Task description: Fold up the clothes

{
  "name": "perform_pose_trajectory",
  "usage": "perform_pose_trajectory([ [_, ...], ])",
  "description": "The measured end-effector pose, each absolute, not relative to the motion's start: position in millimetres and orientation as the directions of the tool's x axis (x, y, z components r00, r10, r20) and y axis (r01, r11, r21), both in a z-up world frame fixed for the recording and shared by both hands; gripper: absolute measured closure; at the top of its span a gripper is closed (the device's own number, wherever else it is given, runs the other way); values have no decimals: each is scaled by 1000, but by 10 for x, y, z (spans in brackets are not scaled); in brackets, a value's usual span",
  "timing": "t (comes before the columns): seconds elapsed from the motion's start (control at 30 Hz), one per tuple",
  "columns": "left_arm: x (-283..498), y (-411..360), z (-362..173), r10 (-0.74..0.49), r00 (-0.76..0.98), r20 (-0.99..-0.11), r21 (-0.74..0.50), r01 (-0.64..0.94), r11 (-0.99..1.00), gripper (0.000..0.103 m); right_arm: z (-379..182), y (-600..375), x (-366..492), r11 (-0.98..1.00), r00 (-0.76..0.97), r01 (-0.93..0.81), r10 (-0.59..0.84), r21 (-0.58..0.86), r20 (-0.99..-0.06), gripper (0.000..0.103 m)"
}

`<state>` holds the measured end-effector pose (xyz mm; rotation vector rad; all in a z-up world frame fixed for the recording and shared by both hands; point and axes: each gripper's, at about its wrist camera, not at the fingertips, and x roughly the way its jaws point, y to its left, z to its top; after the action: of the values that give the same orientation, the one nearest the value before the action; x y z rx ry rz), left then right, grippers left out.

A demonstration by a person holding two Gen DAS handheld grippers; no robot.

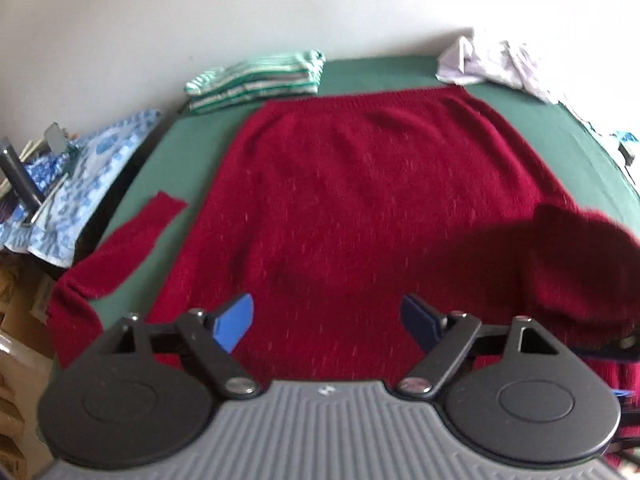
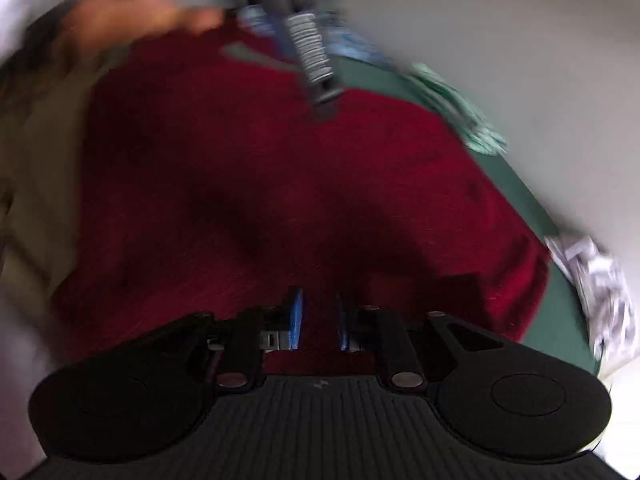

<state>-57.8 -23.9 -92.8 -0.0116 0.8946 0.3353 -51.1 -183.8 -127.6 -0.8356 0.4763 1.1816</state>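
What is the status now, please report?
Left gripper open, empty, above red sweater. Right gripper narrow gap, grip unclear in blur. Right sleeve bunched on sweater; left sleeve out flat.

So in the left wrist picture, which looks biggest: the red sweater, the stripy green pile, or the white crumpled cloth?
Largest to smallest, as they look in the left wrist view:
1. red sweater, by far, covering most of the green table
2 and 3. striped green pile and white crumpled cloth look about alike, and the cloth runs off toward the edge, so no ranking.
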Motion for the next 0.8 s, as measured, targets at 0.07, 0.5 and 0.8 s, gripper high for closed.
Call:
perform_pose_trajectory([
  [0.07, -659, -323, -968, 259, 587, -767, 140, -240, 961, 20, -1161, -2063, -421, 209, 280, -959, 615, -190, -737, 84],
  [0.5, -256, -2226, -1326, 9, 727, -687, 502, 466, 729, 71, -875, -3246, 438, 871, 533, -444, 447, 211, -719, 82],
  [0.8, -63, -2230, -1291, -42, 668, -743, 358, 450, 818, 99, -985, -3408, 391, 840, 528, -425, 533, 338, -661, 80],
])
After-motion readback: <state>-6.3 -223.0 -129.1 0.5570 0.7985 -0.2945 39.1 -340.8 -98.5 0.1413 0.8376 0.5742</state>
